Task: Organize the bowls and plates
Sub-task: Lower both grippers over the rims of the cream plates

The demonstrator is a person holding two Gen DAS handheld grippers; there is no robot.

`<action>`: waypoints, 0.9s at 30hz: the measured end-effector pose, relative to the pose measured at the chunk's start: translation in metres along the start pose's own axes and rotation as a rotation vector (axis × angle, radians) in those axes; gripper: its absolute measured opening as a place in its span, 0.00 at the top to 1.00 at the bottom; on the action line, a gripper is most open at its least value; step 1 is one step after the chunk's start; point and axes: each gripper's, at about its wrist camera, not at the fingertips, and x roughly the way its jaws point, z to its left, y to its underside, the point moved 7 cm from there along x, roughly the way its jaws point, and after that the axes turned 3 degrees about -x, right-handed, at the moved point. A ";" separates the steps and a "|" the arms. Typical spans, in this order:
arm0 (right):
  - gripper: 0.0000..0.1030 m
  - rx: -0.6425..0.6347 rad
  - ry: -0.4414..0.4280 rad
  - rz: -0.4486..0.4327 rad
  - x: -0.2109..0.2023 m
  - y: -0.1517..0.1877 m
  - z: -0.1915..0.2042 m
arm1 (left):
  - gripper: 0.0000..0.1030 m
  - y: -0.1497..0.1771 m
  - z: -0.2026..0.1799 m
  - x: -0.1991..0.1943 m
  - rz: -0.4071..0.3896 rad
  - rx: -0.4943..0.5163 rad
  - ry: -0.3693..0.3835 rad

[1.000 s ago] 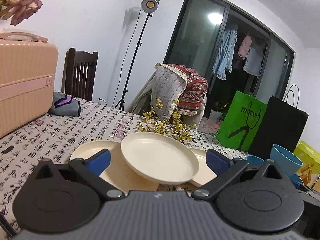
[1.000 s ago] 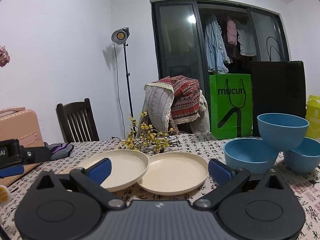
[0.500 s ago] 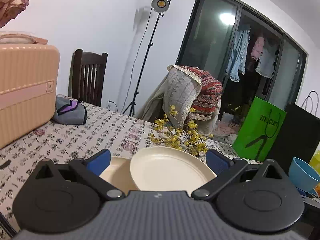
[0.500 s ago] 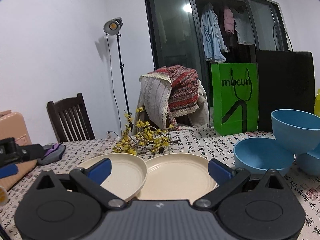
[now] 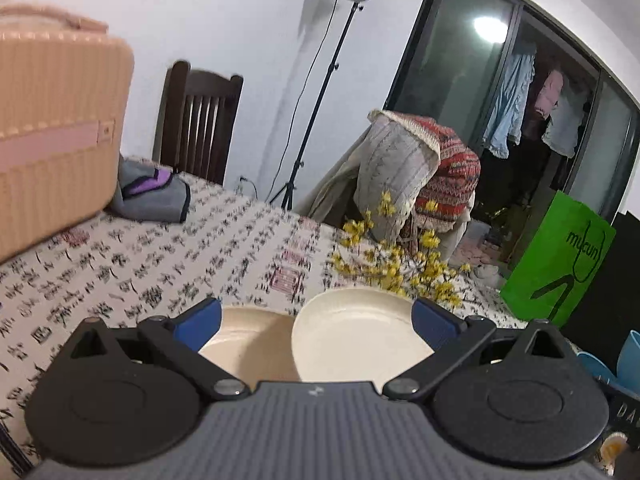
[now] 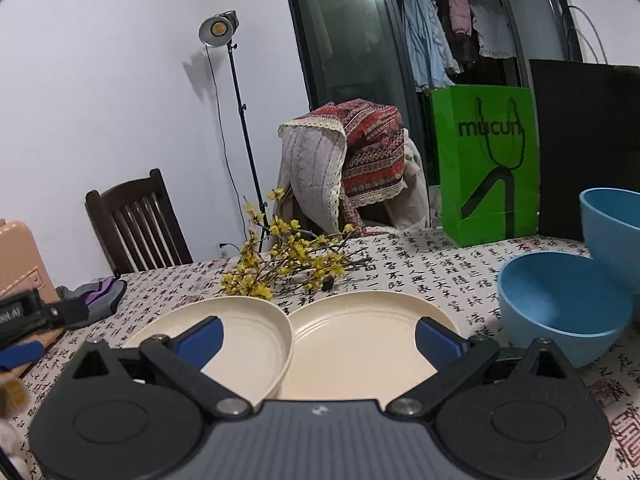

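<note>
Since a second ago, both cameras sit nearer the two round cream plates on the calligraphy-print table (image 6: 420,256). Left gripper (image 5: 316,318) and right gripper (image 6: 318,338) both spread wide, empty. Right plate (image 6: 360,344) appears to overlap left plate (image 6: 240,340); contact unclear. Blue bowl (image 6: 560,304) just right; taller blue bowl (image 6: 612,224) cut off at frame edge.

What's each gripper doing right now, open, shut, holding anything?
Left gripper: open, holding nothing, cream plates ahead.
Right gripper: open, holding nothing, over the two plates.
</note>
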 end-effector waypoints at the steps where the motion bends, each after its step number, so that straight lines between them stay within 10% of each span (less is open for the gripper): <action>1: 0.01 0.002 -0.001 0.003 0.004 0.000 0.001 | 0.00 0.002 0.001 0.004 0.010 -0.001 0.007; 27: 0.01 0.023 -0.052 -0.007 0.059 0.017 0.003 | 0.00 0.028 0.016 0.035 0.034 0.000 0.006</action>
